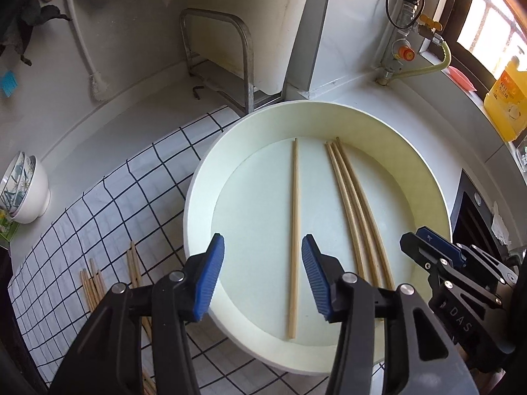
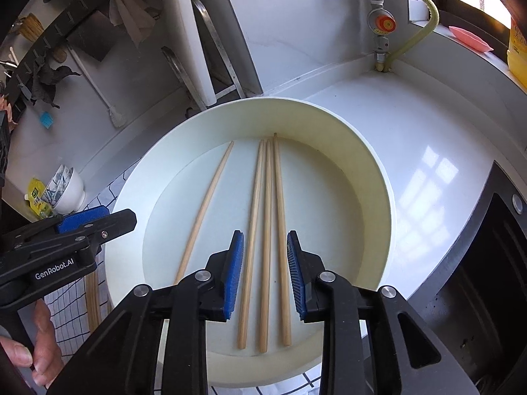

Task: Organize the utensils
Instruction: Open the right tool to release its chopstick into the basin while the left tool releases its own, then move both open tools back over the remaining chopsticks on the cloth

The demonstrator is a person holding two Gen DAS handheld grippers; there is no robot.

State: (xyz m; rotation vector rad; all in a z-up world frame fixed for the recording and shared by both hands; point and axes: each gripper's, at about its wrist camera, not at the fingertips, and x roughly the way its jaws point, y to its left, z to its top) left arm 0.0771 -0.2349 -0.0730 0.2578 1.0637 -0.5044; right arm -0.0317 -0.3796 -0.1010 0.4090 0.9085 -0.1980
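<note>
Four wooden chopsticks flat in round cream basin (image 1: 425,177): single chopstick (image 1: 294,230) lying apart, three chopsticks (image 2: 266,247) side by side, tips near far wall. Bare floor between them. Left gripper (image 1: 263,276) fingers spread, above single stick. Right gripper (image 2: 265,273) spread, straddling the three. More chopsticks (image 1: 95,283) outside on checked cloth (image 1: 108,197).

Bright daylight from window (image 1: 487,29) at upper right; window glare on countertop (image 2: 425,181); sharp centre, strong fisheye curvature, dark vignetted corners.
</note>
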